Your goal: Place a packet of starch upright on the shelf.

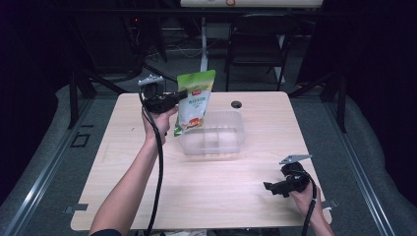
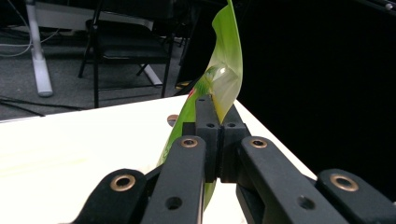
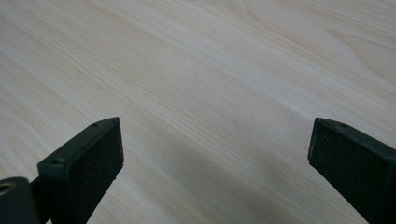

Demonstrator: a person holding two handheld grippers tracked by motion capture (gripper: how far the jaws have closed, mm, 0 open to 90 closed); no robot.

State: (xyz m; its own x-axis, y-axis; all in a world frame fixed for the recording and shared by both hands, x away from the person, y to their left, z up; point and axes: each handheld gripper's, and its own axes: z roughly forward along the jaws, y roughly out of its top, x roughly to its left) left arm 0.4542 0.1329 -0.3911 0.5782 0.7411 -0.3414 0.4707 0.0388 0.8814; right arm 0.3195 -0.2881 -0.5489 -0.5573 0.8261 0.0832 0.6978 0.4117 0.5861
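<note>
The left tool (image 1: 183, 94) is clamped on the pouch (image 1: 195, 101), which hangs above the bin (image 1: 212, 134). It looks light, floppy and slick; gripping its edge suits. The right tool (image 1: 268, 187) gapes over the desk (image 1: 236, 196).

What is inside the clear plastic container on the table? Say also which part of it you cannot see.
The clear container shows inner dividers and pale tabletop through its walls; no loose item is visible inside. The green pouch, held by the left gripper, covers its near-left corner, so that part stays unknown.
</note>
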